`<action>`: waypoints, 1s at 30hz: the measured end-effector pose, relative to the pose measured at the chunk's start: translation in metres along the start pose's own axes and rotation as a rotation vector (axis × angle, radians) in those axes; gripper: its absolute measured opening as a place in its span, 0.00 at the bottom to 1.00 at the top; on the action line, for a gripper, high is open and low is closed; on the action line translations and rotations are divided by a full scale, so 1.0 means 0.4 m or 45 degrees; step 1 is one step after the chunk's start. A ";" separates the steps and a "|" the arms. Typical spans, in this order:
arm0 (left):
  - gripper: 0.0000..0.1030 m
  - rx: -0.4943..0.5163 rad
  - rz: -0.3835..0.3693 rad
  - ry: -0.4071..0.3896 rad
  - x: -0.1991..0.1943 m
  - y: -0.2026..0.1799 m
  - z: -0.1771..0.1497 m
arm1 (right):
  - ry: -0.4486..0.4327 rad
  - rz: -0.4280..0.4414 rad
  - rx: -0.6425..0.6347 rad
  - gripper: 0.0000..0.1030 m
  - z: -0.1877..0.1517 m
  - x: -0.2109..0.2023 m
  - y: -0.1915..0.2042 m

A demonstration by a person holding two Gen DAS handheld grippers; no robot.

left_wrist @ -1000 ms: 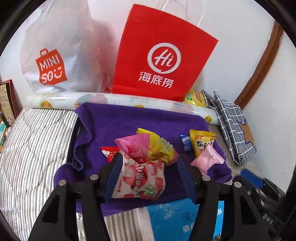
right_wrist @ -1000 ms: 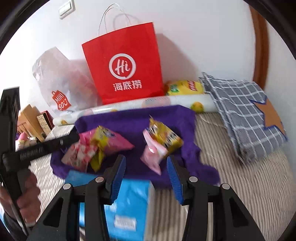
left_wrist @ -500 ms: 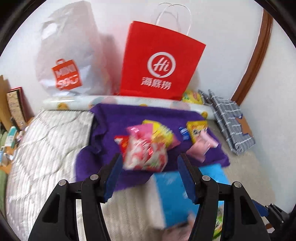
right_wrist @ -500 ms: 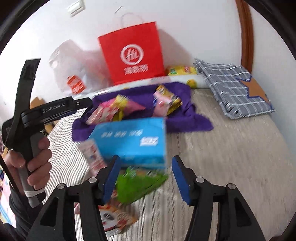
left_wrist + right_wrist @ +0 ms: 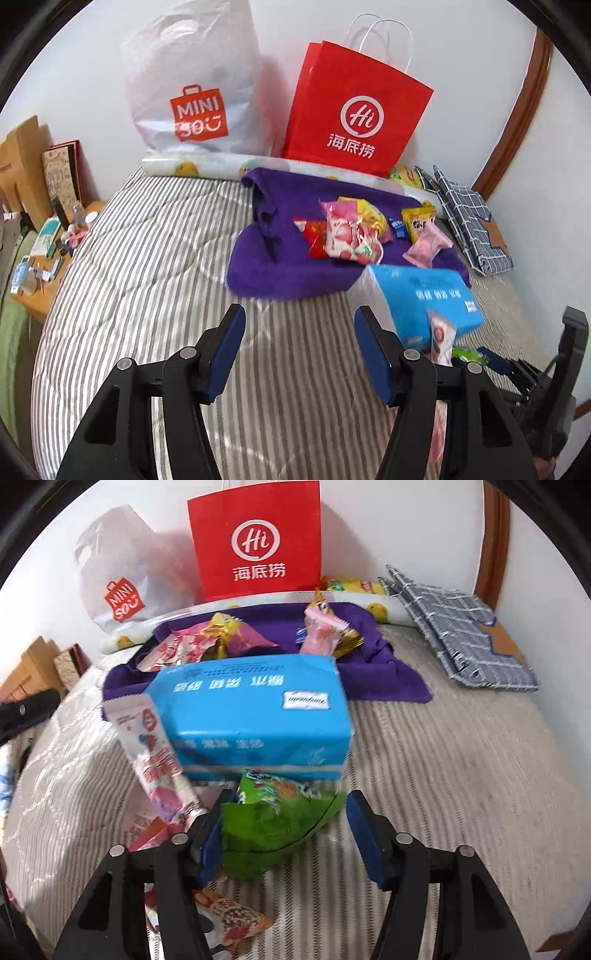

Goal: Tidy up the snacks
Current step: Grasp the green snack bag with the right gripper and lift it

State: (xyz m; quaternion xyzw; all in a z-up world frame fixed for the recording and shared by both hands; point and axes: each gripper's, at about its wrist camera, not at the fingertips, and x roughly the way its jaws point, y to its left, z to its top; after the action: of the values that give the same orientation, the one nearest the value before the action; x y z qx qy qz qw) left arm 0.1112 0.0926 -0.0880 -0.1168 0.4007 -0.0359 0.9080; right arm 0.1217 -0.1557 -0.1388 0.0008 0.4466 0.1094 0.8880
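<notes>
Several snack packets lie on a purple towel [image 5: 280, 266] on the striped bed: a strawberry packet [image 5: 349, 242], a yellow packet [image 5: 419, 223] and a pink packet [image 5: 428, 245]. My left gripper [image 5: 299, 347] is open and empty above bare bedding, short of the towel. My right gripper [image 5: 284, 823] is open with a green snack packet [image 5: 273, 823] lying between its fingers, right before a blue tissue box [image 5: 251, 712]. A white-and-red sachet [image 5: 151, 753] leans on the box's left. More packets [image 5: 229, 919] lie under the right gripper.
A red paper bag [image 5: 354, 118] and a white Miniso bag [image 5: 192, 92] stand against the wall behind a rolled mat [image 5: 207, 166]. A checked grey cloth [image 5: 461, 635] lies at the right. A cluttered bedside table [image 5: 44, 251] is at the left.
Both grippers have pulled back from the towel toward the near side of the bed. The right gripper now has the green packet between its open fingers, with the tissue box close ahead.
</notes>
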 end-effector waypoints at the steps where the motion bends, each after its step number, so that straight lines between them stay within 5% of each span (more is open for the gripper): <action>1: 0.59 0.001 -0.008 0.005 -0.005 0.001 -0.008 | -0.004 0.000 0.004 0.61 0.001 0.004 -0.001; 7: 0.59 0.024 -0.074 0.040 -0.026 -0.026 -0.047 | 0.072 0.058 0.062 0.59 0.005 0.048 -0.025; 12: 0.59 0.038 -0.116 0.092 -0.011 -0.064 -0.078 | 0.016 0.118 0.084 0.47 -0.004 0.013 -0.048; 30: 0.59 0.089 -0.209 0.308 0.149 -0.201 -0.130 | -0.151 0.143 0.131 0.46 -0.068 -0.142 -0.202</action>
State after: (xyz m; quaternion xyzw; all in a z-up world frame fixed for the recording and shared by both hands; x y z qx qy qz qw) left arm 0.1154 -0.0043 -0.1455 -0.1122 0.4949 -0.1377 0.8506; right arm 0.0829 -0.2484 -0.1181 0.0777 0.3974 0.1357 0.9042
